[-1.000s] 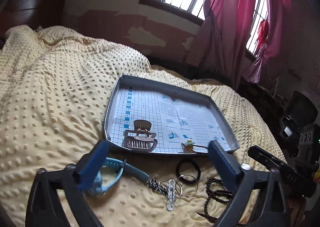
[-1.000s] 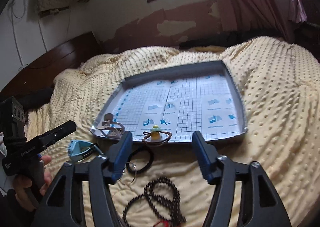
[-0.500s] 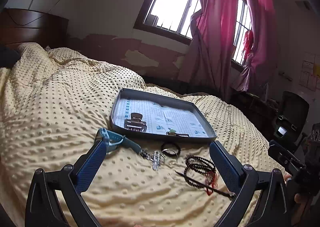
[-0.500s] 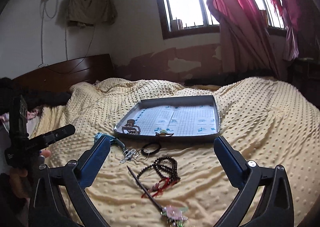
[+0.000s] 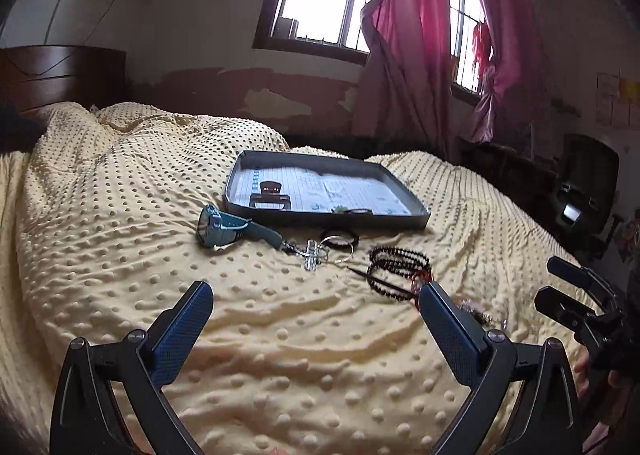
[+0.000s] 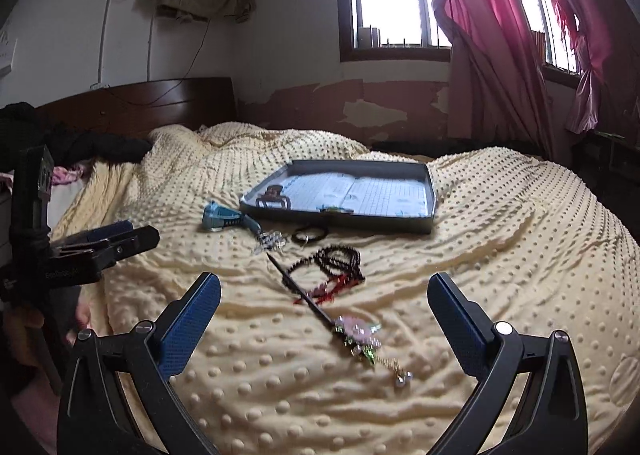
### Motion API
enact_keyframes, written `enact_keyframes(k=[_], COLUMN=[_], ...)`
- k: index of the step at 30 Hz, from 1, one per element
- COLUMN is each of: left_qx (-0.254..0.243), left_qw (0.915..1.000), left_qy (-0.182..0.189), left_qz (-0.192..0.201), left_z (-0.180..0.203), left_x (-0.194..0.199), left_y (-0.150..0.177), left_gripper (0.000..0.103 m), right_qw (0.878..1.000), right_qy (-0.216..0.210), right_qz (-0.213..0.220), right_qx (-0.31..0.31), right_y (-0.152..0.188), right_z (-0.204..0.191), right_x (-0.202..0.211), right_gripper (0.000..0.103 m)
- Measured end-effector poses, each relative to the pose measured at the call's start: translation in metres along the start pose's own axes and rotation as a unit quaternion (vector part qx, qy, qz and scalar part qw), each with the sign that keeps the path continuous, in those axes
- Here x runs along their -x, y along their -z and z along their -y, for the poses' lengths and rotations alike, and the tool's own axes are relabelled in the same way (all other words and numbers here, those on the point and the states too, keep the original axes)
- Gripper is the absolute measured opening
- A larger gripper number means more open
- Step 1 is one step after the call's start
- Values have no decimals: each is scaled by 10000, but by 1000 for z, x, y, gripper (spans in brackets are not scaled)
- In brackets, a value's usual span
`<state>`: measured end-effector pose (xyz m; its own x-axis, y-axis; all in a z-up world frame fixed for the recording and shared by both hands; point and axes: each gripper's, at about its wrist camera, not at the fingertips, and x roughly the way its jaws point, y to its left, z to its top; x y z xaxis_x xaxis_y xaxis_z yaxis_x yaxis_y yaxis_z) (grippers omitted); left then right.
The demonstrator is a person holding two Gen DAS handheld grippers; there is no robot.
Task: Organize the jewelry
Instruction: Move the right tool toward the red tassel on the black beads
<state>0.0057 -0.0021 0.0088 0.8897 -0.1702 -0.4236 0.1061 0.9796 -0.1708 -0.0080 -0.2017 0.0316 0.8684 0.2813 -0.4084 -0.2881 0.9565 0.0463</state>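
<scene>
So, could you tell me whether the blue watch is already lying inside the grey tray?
No, the blue watch lies on the yellow bedspread, just outside the grey tray.

The bedspread (image 6: 500, 255) was soft yellow cloth, matt and raised in rows of bumps. The tray (image 6: 430, 199) looked like dull grey metal lined with printed grid paper, and the headboard (image 6: 132, 107) behind was dark polished wood. The gripper fingers (image 6: 192, 319) carried rough blue textured pads on matt black plastic.
</scene>
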Motion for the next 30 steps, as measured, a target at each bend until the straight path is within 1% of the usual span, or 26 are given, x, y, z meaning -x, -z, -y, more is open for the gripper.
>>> enact_keyframes(k=[3, 6, 8, 13, 17, 23, 28, 30], left_qx=[-80, -236, -317, -455, -429, -205, -10, 36], left_qw=[9998, 9988, 9981, 9963, 9956, 9943, 9947, 9945], left_qy=[-58, -212, -246, -448, -517, -486, -526, -607], left_qz=[-152, -363, -464, -575, -653, -924, -886, -852], left_z=[2, 7, 9, 12, 9, -1, -10, -14], left_x=[-3, -10, -14, -21, -26, -36, -41, -44], left_y=[7, 15, 18, 23, 23, 24, 21, 16], left_gripper=[103, 103, 103, 103, 103, 103, 103, 103], right_qw=[9998, 9986, 9978, 9957, 9952, 9950, 9943, 9944], right_qy=[67, 193, 191, 183, 139, 105, -45, -86], right_qz=[-204, -477, -604, -849, -893, -868, -873, -869], right_qx=[-59, -139, -205, -334, -375, -478, -605, -601], right_y=[11, 20, 24, 34, 37, 33, 27, 24], right_z=[6, 12, 16, 23, 23, 25, 28, 27], right_x=[-4, -12, -17, -30, -35, -40, -49, -52], right_gripper=[102, 102, 102, 102, 102, 102, 101, 101])
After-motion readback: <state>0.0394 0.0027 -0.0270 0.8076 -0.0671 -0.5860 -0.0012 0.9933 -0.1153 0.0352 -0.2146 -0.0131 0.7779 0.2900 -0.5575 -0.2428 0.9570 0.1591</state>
